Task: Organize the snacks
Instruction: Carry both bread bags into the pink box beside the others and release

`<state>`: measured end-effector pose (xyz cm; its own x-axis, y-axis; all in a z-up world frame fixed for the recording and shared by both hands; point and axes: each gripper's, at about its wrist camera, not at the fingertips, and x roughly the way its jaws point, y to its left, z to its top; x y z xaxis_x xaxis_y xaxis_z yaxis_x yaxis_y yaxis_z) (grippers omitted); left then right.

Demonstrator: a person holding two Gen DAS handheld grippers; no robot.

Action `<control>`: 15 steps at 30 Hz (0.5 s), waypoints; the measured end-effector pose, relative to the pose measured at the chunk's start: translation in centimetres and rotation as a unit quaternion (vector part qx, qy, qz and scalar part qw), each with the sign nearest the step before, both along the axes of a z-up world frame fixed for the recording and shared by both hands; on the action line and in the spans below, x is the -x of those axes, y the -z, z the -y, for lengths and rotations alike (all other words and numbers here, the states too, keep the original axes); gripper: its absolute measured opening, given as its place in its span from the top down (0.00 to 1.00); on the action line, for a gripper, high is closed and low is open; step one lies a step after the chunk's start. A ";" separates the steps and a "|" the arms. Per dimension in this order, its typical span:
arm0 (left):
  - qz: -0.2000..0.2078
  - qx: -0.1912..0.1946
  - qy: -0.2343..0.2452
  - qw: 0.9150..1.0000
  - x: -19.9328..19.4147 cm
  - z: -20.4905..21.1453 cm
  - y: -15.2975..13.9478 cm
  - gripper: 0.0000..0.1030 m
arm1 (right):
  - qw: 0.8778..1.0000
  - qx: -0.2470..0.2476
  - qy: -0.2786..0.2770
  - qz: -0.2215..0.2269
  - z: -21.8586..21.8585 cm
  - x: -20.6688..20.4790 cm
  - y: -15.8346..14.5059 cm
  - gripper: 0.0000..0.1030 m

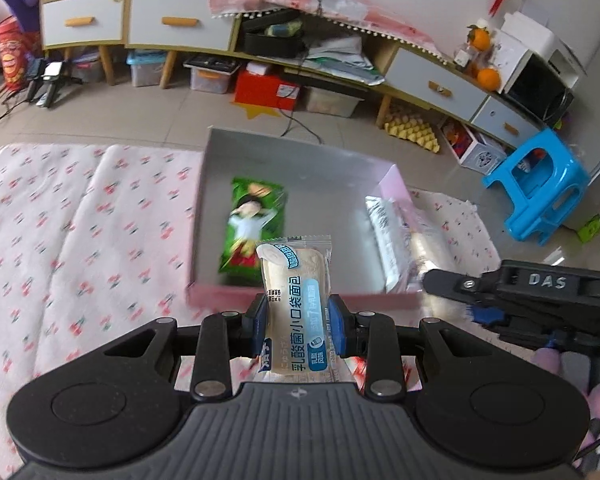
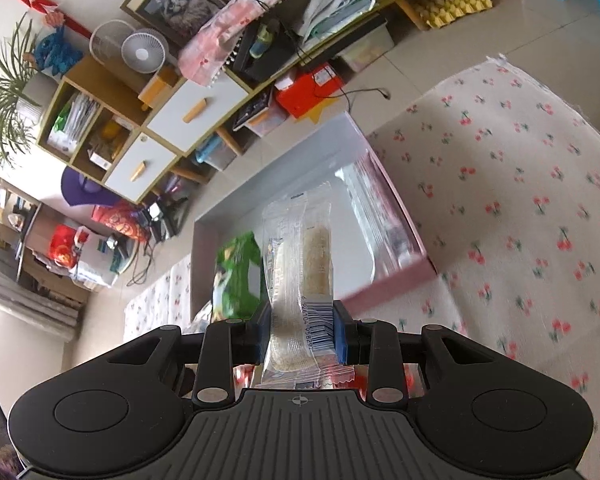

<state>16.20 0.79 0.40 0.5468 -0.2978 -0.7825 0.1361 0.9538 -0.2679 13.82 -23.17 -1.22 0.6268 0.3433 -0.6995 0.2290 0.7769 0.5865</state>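
Observation:
My left gripper [image 1: 299, 320] is shut on a small bread packet [image 1: 296, 292] with blue and white print, held upright just before the near wall of the pink box [image 1: 236, 294]. Inside the box lie a green snack bag [image 1: 254, 226] and a clear-wrapped packet [image 1: 388, 232] against its right wall. The right gripper [image 1: 432, 280] shows at the right edge of the left wrist view. In the right wrist view my right gripper [image 2: 300, 330] is shut on a clear packet with a pale bar [image 2: 300, 268], above the box's near edge [image 2: 388, 280]; the green bag [image 2: 238, 276] lies beside it.
The box sits on a cherry-print cloth [image 1: 80, 240] spread over a tiled floor. Low cabinets with drawers [image 1: 176, 20], storage bins, a red box [image 1: 266, 88] and a cable [image 1: 296, 124] stand behind. A blue plastic stool [image 1: 540, 184] is at the right.

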 end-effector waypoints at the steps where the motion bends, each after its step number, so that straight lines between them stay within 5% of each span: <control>1: 0.000 0.002 0.003 1.000 -0.7 0.4 0.2 0.72 | 1.000 0.000 -0.002 0.003 0.1 -0.5 0.2 0.71; 15: 0.000 -0.012 0.016 1.000 -6.6 3.2 4.1 0.72 | 0.999 0.004 -0.036 0.013 1.8 -5.3 3.9 0.70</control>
